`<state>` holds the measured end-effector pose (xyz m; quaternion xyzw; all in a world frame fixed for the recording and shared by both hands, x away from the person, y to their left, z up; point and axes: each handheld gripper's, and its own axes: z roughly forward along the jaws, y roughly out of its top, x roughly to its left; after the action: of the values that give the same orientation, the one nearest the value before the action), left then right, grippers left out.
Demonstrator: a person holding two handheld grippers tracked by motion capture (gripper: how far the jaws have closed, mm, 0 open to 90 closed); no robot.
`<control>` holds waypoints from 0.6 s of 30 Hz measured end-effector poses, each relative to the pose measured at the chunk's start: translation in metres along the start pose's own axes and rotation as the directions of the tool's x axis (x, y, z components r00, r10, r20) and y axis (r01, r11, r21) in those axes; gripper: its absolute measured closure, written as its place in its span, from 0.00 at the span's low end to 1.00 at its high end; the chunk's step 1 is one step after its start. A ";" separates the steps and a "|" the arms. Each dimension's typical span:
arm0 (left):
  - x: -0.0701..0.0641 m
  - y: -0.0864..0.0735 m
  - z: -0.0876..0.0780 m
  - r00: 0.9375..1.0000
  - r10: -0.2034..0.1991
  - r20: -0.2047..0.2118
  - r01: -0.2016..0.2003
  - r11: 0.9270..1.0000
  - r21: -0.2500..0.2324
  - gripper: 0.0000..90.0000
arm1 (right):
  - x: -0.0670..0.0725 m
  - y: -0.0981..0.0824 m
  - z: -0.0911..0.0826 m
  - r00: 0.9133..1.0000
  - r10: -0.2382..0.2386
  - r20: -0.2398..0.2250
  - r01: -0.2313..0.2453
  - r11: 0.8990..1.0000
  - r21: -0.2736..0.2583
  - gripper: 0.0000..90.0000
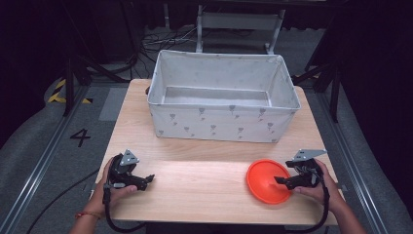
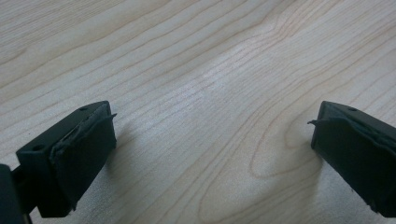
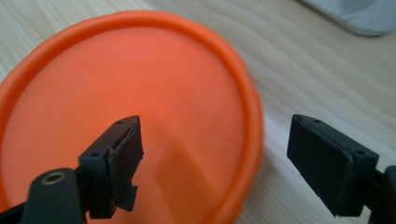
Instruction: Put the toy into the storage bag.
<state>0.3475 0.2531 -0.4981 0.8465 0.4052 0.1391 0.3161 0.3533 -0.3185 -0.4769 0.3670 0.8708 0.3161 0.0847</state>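
Observation:
An orange round plate lies flat on the wooden table at the front right. My right gripper is open at the plate's right edge; in the right gripper view one jaw hangs over the plate and the other over bare wood, with the rim between them and no contact visible. My left gripper is open low over bare wood at the front left, its jaws wide apart around nothing in the left gripper view.
A large white fabric bin with small grey prints stands open at the back of the table, and what I can see of its inside is bare. Dark floor with cables, rails and stands surrounds the table.

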 end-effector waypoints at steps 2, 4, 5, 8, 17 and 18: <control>0.000 0.000 0.000 1.000 0.000 0.001 0.000 1.000 0.000 0.00 | 0.001 0.001 0.006 1.000 -0.010 0.013 0.010 1.000 0.017 0.22; 0.000 0.000 0.000 1.000 0.002 0.002 -0.002 1.000 0.000 0.00 | 0.003 0.001 0.008 1.000 -0.004 0.019 0.003 1.000 0.011 0.22; 0.000 0.000 0.000 1.000 0.003 0.003 -0.003 1.000 -0.001 0.00 | 0.003 0.000 0.009 1.000 0.005 0.013 -0.005 1.000 0.012 0.22; 0.000 0.000 0.000 1.000 0.003 0.004 -0.003 1.000 0.000 0.00 | 0.005 -0.002 0.013 1.000 0.014 0.014 -0.015 1.000 0.016 0.17; 0.001 0.000 0.000 1.000 0.006 0.006 -0.006 1.000 0.002 0.00 | 0.017 -0.006 0.014 1.000 0.012 0.025 -0.012 1.000 -0.006 0.16; 0.001 0.000 0.000 1.000 0.006 0.006 -0.006 1.000 0.002 0.00 | 0.017 -0.006 0.014 1.000 0.012 0.025 -0.012 1.000 -0.006 0.16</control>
<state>0.3475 0.2539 -0.4980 0.8485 0.4020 0.1369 0.3158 0.3430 -0.3037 -0.4900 0.3761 0.8665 0.3143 0.0948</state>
